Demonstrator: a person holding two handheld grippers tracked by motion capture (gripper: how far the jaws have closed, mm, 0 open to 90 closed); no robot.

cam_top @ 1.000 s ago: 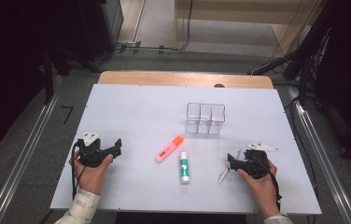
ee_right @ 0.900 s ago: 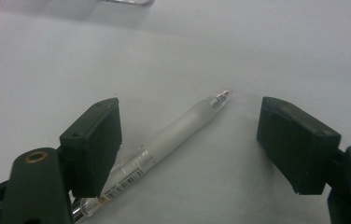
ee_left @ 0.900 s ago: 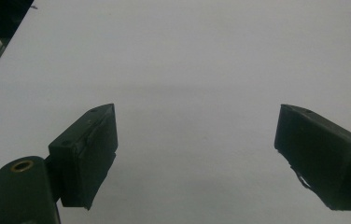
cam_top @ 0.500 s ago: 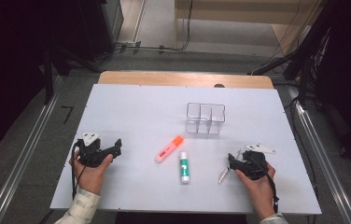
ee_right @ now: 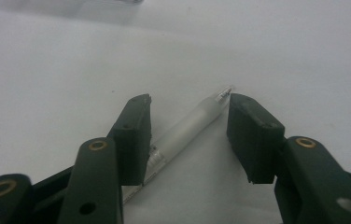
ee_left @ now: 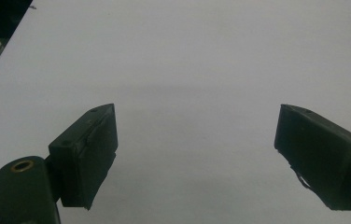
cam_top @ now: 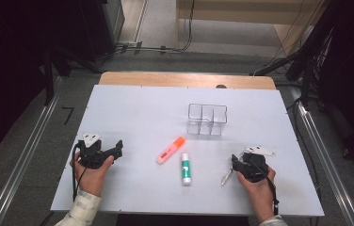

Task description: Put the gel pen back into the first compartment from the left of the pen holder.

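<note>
1. nearest to you, your right gripper (cam_top: 237, 165) sits low over the surface (cam_top: 137, 117) at the near right, and its jaws have just been closing: they now stand about half way in, with the clear pen (ee_right: 190, 126) lying slantwise between them. the pads (ee_right: 134, 140) are not pressing on it yet; one end of the pen runs close along the left pad, while the right pad stands apart from the barrel, so the pen is straddled, not held.
2. in the high view the same clear pen (cam_top: 226, 176) lies on the surface just on the inner side of your right hand (cam_top: 255, 181), poking out toward the middle.
3. what this means: the grasp looks begun but not finished. because the pen lies at an angle to the jaws, closing further may roll or swing it before it seats, so ease in.
4. your left gripper (cam_top: 117, 149) rests at the near left, jaws wide and with nothing between them but bare surface.
5. a little farther in, the green-and-white glue stick (cam_top: 185, 168) and the orange highlighter (cam_top: 171, 150) lie untouched near the centre.
6. farthest, the clear divided organizer (cam_top: 207, 119) stands empty, well apart from both grippers.
</note>
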